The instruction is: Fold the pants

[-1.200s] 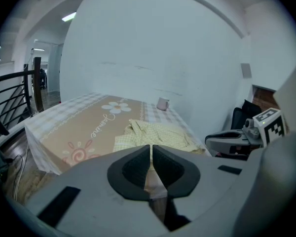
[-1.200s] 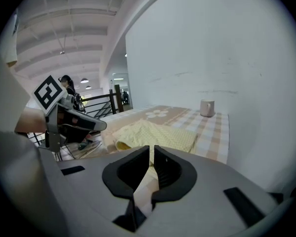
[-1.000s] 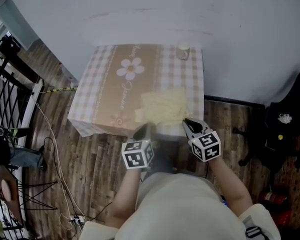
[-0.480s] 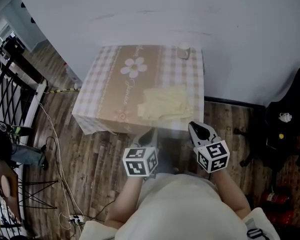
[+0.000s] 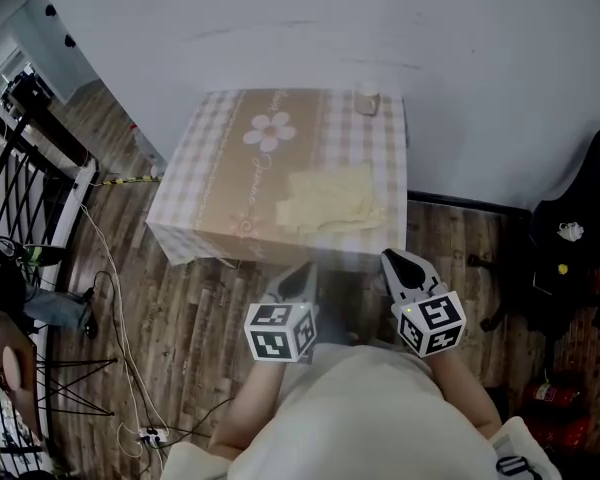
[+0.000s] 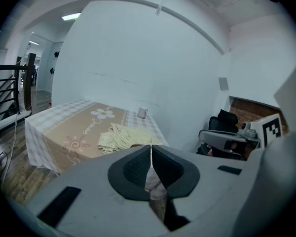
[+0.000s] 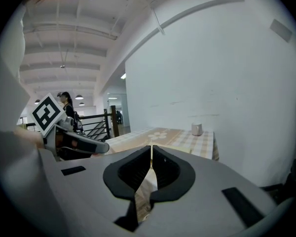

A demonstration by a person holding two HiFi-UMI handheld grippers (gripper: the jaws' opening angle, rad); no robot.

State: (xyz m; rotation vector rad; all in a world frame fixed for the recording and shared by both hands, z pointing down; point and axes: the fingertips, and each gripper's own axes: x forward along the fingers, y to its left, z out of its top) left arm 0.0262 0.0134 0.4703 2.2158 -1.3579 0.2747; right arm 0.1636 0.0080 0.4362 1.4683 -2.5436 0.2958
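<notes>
Checked table (image 5: pixel 210 183) | pants (image 5: pixel 330 200) lying on it | right gripper (image 5: pixel 392 260) just closing, empty

Black chair (image 5: pixel 580 268) cut by the right edge, tablecloth lettering (image 5: pixel 255 183) too small to read

Person wearing loose cream top (image 5: pixel 365 408), wide sleeves (image 5: pixel 515 433) ending near elbows. Left gripper (image 5: pixel 302 269), right gripper (image 5: pixel 392 258) showing grey shells, black textured fingers (image 6: pixel 135 168), white cubes (image 5: pixel 279 330) bearing black square markers. Right fingers just closing together, nothing between.
</notes>
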